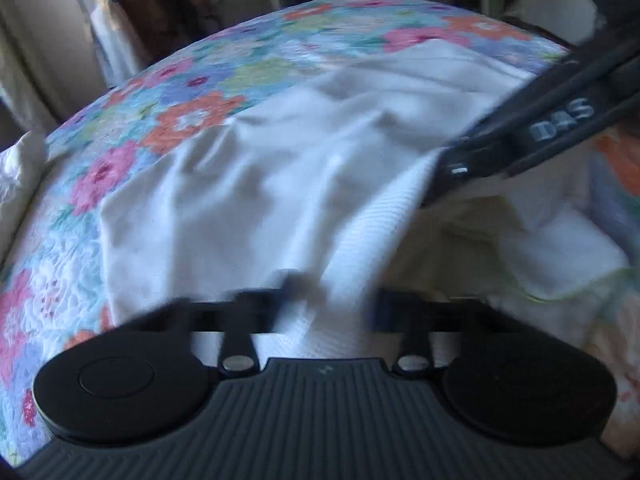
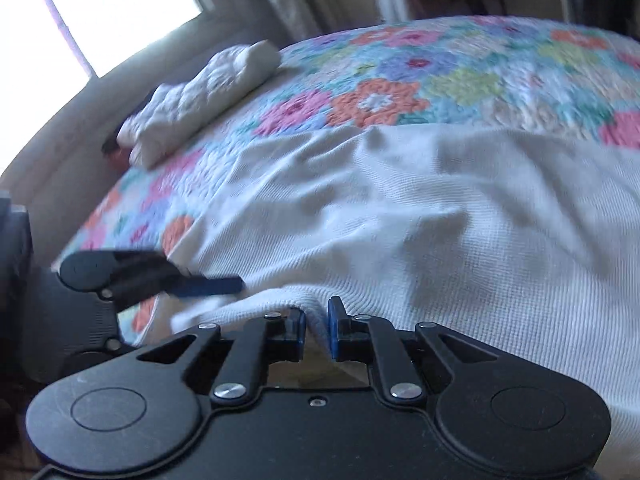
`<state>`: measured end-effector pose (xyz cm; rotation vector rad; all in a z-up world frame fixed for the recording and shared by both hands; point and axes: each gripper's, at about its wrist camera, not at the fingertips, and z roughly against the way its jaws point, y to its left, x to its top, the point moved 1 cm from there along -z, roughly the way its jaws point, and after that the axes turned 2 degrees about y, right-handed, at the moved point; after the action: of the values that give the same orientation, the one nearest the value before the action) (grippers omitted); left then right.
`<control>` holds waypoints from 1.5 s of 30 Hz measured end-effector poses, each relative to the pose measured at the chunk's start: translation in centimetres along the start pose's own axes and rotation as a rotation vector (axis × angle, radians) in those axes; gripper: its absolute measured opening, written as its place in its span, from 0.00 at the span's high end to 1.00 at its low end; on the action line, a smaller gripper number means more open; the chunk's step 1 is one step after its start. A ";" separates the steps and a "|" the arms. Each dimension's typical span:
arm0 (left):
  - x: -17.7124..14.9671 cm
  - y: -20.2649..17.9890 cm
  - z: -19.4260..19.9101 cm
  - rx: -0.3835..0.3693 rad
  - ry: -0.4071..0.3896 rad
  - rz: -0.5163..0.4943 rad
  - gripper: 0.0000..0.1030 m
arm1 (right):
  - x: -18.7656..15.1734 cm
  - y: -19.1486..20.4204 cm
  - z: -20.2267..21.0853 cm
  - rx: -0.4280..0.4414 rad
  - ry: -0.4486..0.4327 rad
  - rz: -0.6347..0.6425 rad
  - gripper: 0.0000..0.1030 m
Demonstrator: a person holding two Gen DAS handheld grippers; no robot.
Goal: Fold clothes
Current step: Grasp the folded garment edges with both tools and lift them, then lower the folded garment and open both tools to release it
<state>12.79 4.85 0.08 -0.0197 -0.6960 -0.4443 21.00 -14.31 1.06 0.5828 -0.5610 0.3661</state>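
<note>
Left wrist view: left tool (image 1: 326, 300) tilted down, blurred fingers clamped on the near edge of one white garment (image 1: 248, 200).
Right wrist view: right tool (image 2: 317, 330) tilted down, blue pads (image 2: 334, 334) pinching a raised fold of the hem.
Garment place: spread on the bed's flowered quilt (image 2: 400, 88).
Count: two tools, one garment, one folded white cloth (image 2: 200, 96) near the window (image 2: 100, 12).

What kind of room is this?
Most likely a bedroom. A bed with a flowery quilt fills the view, a white pillow lies near a bright window, and a white cloth is spread on top for folding.
</note>
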 end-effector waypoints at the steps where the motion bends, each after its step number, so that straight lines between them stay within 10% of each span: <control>1: 0.2 1.0 0.1 -0.039 -0.002 0.068 0.84 | -0.1 -0.3 -0.1 0.004 -0.003 -0.026 0.87; 8: -0.3 4.6 -0.1 -0.168 -0.006 0.309 0.88 | -0.3 -0.6 -1.3 -0.032 -0.019 -0.029 0.74; 17: -0.5 4.3 0.5 -0.170 -0.016 0.279 0.92 | -4.5 6.7 -3.5 -0.310 -0.024 0.559 0.69; 19: -0.6 3.7 1.0 -0.160 -0.019 0.227 0.93 | -4.8 7.2 -4.3 -0.357 -0.024 0.578 0.86; 29: 0.2 -0.5 7.4 -0.090 -0.116 -0.058 0.93 | -2.3 7.1 3.9 -0.188 -0.129 0.455 0.94; 38: -2.6 -3.4 1.0 0.012 0.245 -0.205 0.59 | -4.7 1.6 0.2 -0.105 0.143 0.225 0.82; 42: -2.2 -2.9 2.6 -0.118 0.186 -0.144 0.54 | -4.3 0.8 3.7 -0.106 0.047 0.143 0.49; 45: -2.2 -2.8 4.0 -0.255 0.126 -0.078 0.50 | -4.6 -1.3 6.6 -0.088 -0.035 -0.018 0.44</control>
<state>7.70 3.83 1.43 -0.2041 -0.5137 -0.6022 15.37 -20.02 2.36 0.5099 -0.6017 0.3129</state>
